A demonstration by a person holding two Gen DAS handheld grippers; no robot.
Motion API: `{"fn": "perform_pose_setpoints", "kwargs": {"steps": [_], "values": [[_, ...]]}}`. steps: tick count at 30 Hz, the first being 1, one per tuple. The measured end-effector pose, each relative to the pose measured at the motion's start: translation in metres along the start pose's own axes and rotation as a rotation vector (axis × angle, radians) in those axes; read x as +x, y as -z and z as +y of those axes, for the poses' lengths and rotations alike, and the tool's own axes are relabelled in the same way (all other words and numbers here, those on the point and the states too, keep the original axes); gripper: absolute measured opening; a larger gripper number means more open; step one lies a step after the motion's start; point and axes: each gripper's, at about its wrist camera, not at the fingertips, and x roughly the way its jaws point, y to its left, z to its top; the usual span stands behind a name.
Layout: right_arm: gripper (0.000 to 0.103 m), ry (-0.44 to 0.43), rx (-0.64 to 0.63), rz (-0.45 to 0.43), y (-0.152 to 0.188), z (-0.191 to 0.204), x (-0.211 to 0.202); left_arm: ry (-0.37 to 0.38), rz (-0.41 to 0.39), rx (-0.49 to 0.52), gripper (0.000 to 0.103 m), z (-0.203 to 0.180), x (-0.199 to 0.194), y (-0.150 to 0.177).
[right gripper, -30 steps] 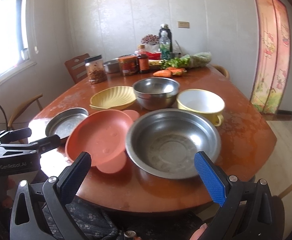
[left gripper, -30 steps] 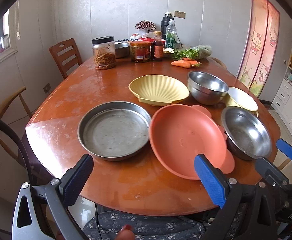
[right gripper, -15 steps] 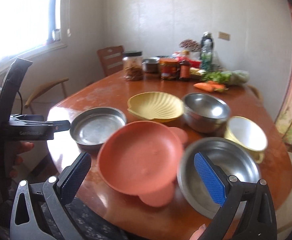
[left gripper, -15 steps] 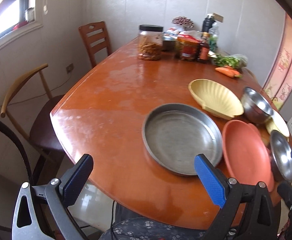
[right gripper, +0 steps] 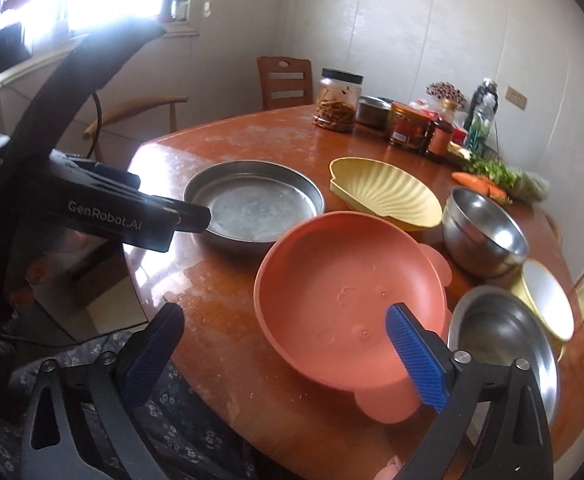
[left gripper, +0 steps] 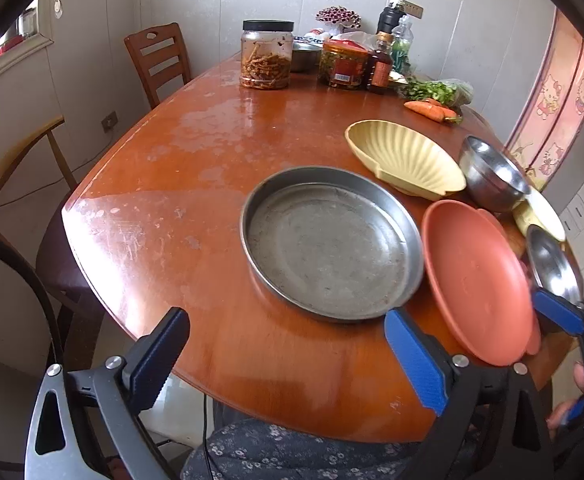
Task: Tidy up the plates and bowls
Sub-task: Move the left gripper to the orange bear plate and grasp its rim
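Left gripper (left gripper: 288, 356) and right gripper (right gripper: 284, 344) both spread wide, holding nothing, at table (left gripper: 164, 184) near edge. Steel pan (left gripper: 329, 242) touches pink plate (right gripper: 351, 300); steel bowl (right gripper: 503, 344) beside it. Bare wood lies left of pan; jars (left gripper: 267, 54) at far end.

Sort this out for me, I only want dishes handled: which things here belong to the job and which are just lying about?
Job: steel pan, orange plate, yellow shell dish, deep steel bowl, wide steel bowl, yellow cup.

Lying about: pickle jar, red-lidded jar, sauce bottle, carrots, greens.
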Motion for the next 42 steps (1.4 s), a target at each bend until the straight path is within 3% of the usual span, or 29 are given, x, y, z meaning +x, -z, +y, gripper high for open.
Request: {"fn": "perform_pose_setpoints", "kwargs": {"steps": [3,5,10,15,21,26,36,38,42], "values": [[0.094,0.002,0.016,0.000,0.000,-0.008,-0.001,0.053,0.020,0.017,0.097,-0.010,-0.005,0.005],[0.093,0.005,0.034,-0.004,0.000,-0.020,-0.010,0.080,0.047,0.051,0.092,-0.023,-0.005,0.011],[0.093,0.081,-0.011,-0.024,-0.009,-0.058,-0.035,0.123,0.098,0.064,0.087,-0.052,-0.002,0.020],[0.093,0.084,-0.113,0.077,-0.036,-0.093,-0.012,0.155,0.145,0.017,0.084,-0.073,0.007,0.021],[0.091,-0.005,-0.129,0.234,-0.057,-0.124,0.036,0.182,0.170,0.000,0.074,-0.088,0.013,0.021],[0.067,-0.115,-0.100,0.311,-0.065,-0.130,0.065,0.207,0.194,-0.021,0.066,-0.092,0.018,0.020],[0.064,-0.154,-0.055,0.406,-0.063,-0.140,0.103,0.220,0.185,0.010,0.065,-0.103,0.021,0.021],[0.054,-0.175,-0.045,0.420,-0.060,-0.140,0.108,0.227,0.183,0.013,0.060,-0.104,0.021,0.021],[0.045,-0.188,-0.045,0.419,-0.056,-0.137,0.108,0.226,0.168,0.012,0.055,-0.107,0.023,0.020]]}}
